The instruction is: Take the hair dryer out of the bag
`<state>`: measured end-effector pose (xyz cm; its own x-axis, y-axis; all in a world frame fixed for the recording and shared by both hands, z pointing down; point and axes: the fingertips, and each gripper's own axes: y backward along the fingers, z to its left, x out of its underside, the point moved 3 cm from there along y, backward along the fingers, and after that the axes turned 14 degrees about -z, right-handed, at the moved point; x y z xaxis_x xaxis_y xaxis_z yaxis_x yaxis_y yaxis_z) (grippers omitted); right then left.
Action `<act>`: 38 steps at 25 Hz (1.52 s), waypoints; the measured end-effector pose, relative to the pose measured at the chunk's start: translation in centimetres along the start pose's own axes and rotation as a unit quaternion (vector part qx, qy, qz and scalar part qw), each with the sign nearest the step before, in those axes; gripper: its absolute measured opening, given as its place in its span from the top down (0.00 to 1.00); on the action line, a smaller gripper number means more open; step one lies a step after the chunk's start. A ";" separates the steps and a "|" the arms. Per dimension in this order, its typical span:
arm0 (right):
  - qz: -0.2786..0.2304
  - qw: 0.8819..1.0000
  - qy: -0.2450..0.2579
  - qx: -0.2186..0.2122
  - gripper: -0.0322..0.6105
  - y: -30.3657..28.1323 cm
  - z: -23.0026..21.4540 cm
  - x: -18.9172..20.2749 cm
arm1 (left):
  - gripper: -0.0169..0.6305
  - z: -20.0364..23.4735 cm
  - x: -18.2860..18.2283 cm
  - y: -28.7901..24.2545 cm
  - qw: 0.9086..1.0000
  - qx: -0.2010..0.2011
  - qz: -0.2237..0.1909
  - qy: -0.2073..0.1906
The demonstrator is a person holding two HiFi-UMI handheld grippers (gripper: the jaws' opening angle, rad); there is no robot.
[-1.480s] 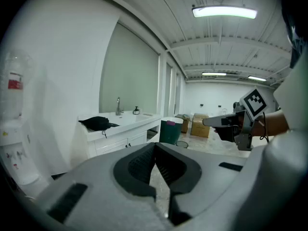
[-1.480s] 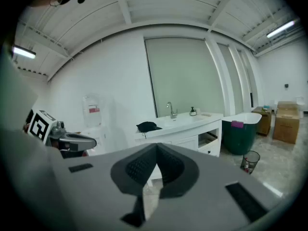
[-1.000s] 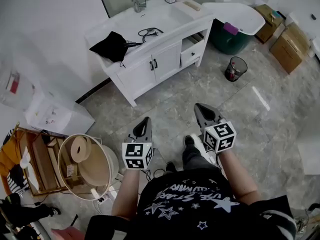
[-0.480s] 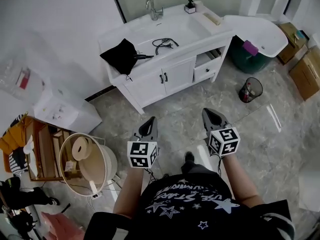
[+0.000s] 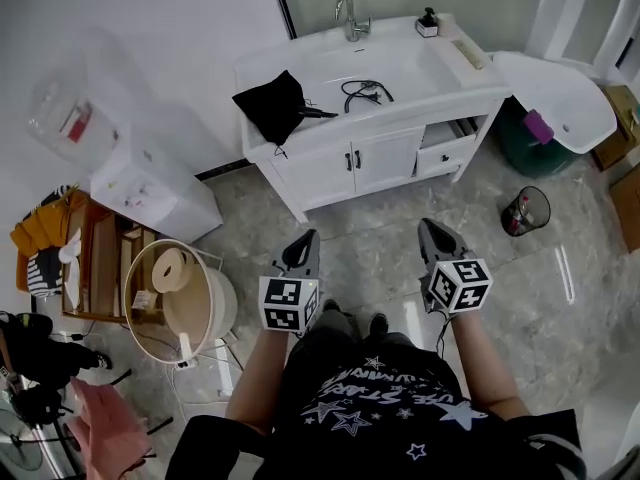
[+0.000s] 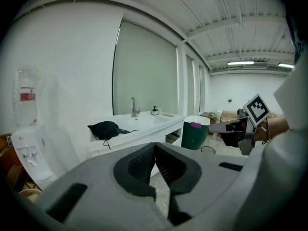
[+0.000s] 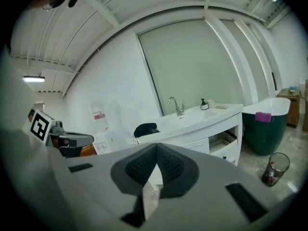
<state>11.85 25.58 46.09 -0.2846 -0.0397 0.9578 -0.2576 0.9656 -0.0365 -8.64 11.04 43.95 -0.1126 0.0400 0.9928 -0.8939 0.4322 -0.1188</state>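
Here: black bag and cord on white vanity.
Left gripper, right gripper: jaws closed, empty, well apart from the vanity.

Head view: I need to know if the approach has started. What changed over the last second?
The person moved: the vanity and the black bag on it now sit further right in frame. Nothing grasped or released. The left gripper and right gripper stay raised, jaws shut, empty; bag untouched.
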 end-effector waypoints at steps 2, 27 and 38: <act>0.002 1.000 -0.002 0.000 0.94 -0.3 -0.6 0.0 | 0.95 0.6 0.2 -0.4 1.000 -0.008 0.000 0.000; 0.050 0.998 0.012 -0.045 0.94 -24.3 -1.8 -0.4 | 0.95 18.7 2.4 -16.6 0.995 -0.091 0.044 0.019; 0.079 0.996 0.016 -0.025 0.94 -30.9 -2.7 0.2 | 0.74 23.6 6.7 -22.2 0.989 -0.106 0.104 0.025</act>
<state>22.28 -3.60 48.18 -0.2884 0.1205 0.9499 -0.1662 0.9707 -0.1736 0.23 -19.58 52.93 -0.2574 0.1906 0.9473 -0.7422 0.5888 -0.3201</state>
